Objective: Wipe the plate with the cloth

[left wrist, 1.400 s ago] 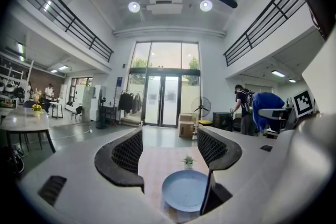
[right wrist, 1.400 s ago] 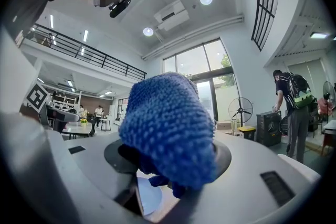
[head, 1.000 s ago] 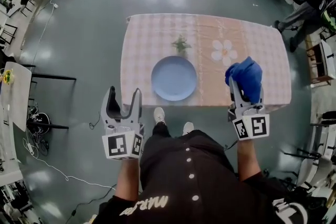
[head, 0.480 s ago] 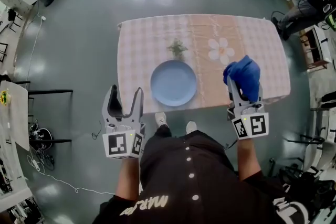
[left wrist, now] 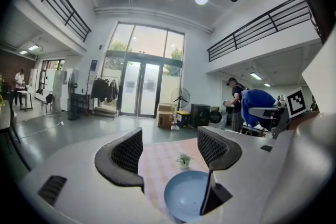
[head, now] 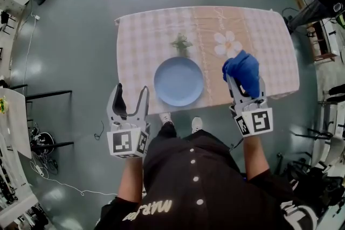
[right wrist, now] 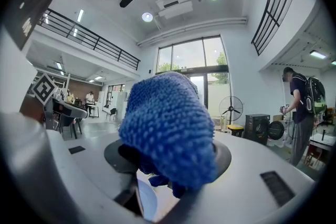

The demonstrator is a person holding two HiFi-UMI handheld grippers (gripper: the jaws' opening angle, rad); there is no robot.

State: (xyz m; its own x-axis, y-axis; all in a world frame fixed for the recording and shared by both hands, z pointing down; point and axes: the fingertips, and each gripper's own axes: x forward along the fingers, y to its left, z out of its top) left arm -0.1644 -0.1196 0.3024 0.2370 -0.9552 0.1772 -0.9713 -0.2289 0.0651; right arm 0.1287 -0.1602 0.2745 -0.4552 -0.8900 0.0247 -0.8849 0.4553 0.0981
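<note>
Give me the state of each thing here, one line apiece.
left gripper: open, nothing between its jaws.
right gripper: shut on the cloth.
cloth: bunched up, apart from the plate.
plate: flat on the table, empty.
plant: upright, beyond the plate.

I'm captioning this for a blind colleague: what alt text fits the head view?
Seen from above, the person's right tool holds a bunched blue cloth over a pink checked tablecloth, right of an empty light-blue plate. The left tool hangs open and empty by the tablecloth's near-left corner.
</note>
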